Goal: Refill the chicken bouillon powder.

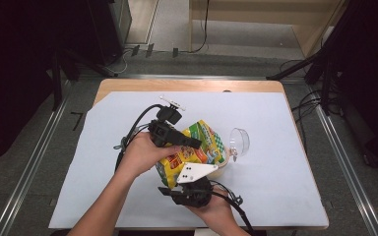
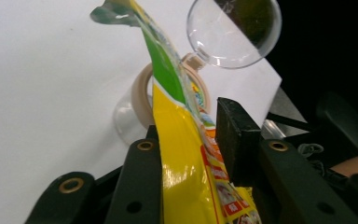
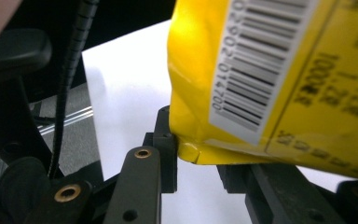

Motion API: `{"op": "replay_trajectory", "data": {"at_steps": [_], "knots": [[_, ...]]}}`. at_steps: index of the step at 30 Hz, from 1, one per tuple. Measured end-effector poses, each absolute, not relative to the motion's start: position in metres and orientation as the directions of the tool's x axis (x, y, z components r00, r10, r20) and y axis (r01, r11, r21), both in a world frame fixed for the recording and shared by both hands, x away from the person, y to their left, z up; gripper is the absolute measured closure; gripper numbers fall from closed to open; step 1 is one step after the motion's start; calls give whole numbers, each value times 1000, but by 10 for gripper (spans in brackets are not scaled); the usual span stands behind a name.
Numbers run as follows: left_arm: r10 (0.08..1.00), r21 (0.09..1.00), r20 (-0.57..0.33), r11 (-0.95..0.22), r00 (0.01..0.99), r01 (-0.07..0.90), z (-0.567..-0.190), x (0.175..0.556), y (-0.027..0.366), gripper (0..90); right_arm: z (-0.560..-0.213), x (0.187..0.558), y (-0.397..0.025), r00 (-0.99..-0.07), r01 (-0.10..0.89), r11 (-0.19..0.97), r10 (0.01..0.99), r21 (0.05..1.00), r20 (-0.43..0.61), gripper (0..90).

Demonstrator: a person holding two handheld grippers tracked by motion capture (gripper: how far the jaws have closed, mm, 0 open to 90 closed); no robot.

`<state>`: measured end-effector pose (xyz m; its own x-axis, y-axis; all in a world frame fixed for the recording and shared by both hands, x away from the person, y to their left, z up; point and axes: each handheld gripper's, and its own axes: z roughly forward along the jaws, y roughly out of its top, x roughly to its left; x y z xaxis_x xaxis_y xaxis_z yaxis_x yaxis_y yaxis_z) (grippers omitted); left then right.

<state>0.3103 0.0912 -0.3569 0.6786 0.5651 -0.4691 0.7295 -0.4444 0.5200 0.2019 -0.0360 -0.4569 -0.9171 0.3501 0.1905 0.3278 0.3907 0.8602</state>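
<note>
A yellow and green snack bag [image 1: 202, 147] is held off the table between both grippers. My left gripper [image 1: 194, 143] comes in from the left and is shut on the bag's upper part; in the left gripper view the bag [image 2: 182, 154] runs up between the jaws of that gripper [image 2: 186, 135]. My right gripper [image 1: 170, 186], below and nearer the person, is shut on the bag's bottom corner. In the right gripper view that yellow corner [image 3: 191, 149], with a barcode above it, sits between the jaws of my right gripper [image 3: 200, 158].
A clear jar with a tan rim [image 2: 140, 98] lies on its side behind the bag, partly hidden [image 1: 222, 169]. A clear domed lid [image 1: 239, 141] [image 2: 233, 32] rests to its right. A white sheet [image 1: 103, 162] covers the wooden table.
</note>
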Motion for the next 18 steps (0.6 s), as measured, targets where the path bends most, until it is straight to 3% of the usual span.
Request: {"op": "replay_trajectory", "data": {"at_steps": [18], "knots": [[565, 537, -482, -414, 670, 735, -350, 318, 92, 686, -447, 210, -31, -922, 313, 404, 347, 860, 172, 737]]}}
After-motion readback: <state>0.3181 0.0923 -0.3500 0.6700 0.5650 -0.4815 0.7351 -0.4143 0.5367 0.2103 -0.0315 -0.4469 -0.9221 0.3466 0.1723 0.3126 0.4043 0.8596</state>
